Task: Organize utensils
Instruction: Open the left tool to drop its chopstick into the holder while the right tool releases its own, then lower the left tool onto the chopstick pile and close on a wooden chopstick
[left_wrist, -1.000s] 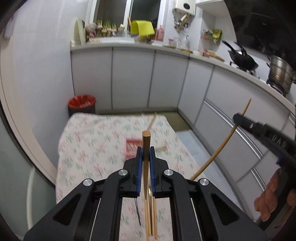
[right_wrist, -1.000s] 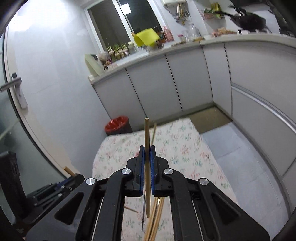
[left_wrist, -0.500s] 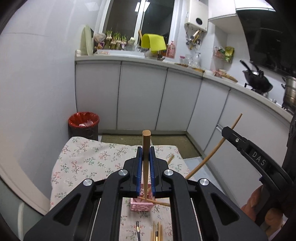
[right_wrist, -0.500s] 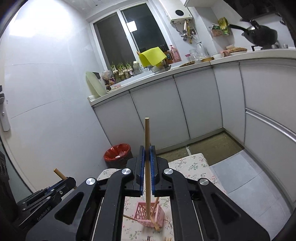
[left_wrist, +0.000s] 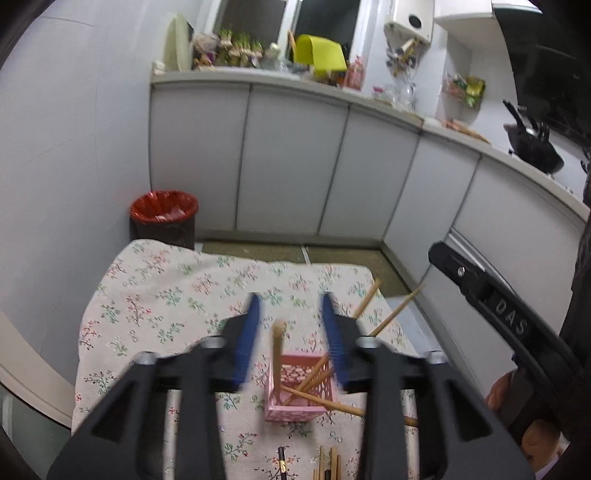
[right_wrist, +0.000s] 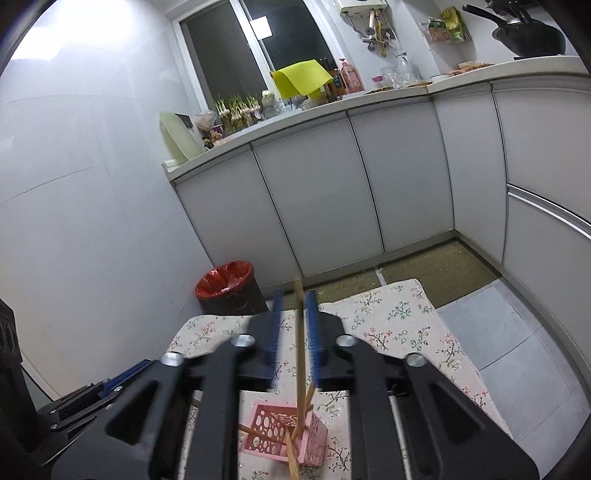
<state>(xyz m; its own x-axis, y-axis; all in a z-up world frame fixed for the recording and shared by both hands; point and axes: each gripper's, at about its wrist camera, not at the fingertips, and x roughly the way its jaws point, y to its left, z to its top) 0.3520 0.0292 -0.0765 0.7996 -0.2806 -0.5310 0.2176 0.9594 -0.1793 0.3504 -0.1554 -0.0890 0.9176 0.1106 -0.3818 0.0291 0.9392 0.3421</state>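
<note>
A pink perforated holder (left_wrist: 300, 393) stands on the floral-clothed table (left_wrist: 155, 295) and holds several wooden chopsticks. My left gripper (left_wrist: 290, 334) is open above it; a wooden chopstick (left_wrist: 277, 354) stands upright in the holder, free between the jaws. My right gripper (right_wrist: 293, 328) is open above the same holder (right_wrist: 284, 437); a thin chopstick (right_wrist: 300, 350) stands between its parted jaws, its lower end in the holder. The right gripper's body (left_wrist: 495, 306) shows at right in the left wrist view.
More chopsticks (left_wrist: 328, 465) and a dark utensil (left_wrist: 282, 458) lie on the cloth near the front. A red-lined bin (left_wrist: 162, 218) stands beyond the table's far left corner. White kitchen cabinets (left_wrist: 288, 166) run behind and to the right.
Both grippers have opened and let go of their chopsticks, which now stand in the pink holder. Both views have tilted down towards the table.
</note>
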